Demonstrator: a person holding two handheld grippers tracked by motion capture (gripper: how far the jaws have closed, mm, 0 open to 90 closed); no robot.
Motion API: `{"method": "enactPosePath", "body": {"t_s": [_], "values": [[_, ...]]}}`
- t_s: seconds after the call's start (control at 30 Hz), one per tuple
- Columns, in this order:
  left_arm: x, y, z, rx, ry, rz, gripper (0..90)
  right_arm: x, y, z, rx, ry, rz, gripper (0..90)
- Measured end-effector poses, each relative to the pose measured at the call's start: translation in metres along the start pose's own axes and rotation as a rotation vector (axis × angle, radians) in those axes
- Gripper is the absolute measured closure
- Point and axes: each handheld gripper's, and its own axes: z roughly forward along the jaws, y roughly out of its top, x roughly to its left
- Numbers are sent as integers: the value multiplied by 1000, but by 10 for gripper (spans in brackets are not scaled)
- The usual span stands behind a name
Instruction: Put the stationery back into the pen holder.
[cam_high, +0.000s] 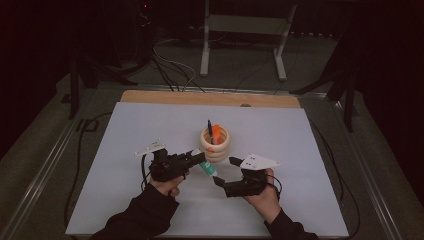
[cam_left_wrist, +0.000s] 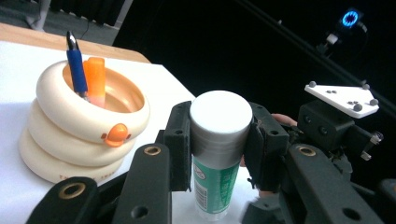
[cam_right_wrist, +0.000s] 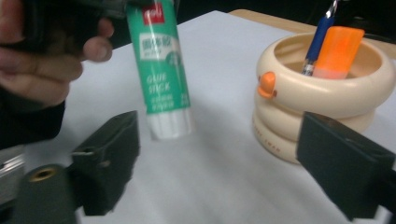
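The table (cam_high: 150, 210) carries a white sheet that gives a plain ground for the work, and everything in play sits near the middle of it, close to the person's side.

The holder (cam_high: 214, 145), a cream pot shaped like 3 stacked rings with a small orange duck bill on its front, stands upright just beyond the 2 grippers. A blue pen (cam_left_wrist: 76, 65) and an orange marker (cam_left_wrist: 95, 79) lean inside it, so it reads as the place where the desk items are being gathered.

The left gripper (cam_high: 197, 159) points in from the left, and its jaws pinch the glue stick (cam_left_wrist: 215, 154) just under the white cap. The tube hangs clear of the sheet, green label and pale base downward, beside the holder and not yet over its mouth. Gripped near the top like this, the stick stays roughly upright, which should suit lowering it base-first into the pot.

The right gripper (cam_high: 225, 171) lies just to the right of the glue stick, jaws spread wide with nothing between the pads. In the right gripper view the stick's lower end hangs ahead of the gap between those jaws, untouched, so this hand seems to have left the stick to the left one.
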Motion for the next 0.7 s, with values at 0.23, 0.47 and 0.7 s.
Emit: {"method": "enactPosePath", "body": {"t_s": [0.23, 0.47, 0.7], "values": [[-2, 17, -2, 18, 8, 54, 662, -13, -7, -2, 29, 30, 29, 32], [-11, 33, 0, 29, 14, 127, 662, -17, -10, -6, 13, 62, 47, 22], [-16, 44, 5, 39, 11, 160, 662, -20, -12, -10, 4, 71, 66, 12]]}}
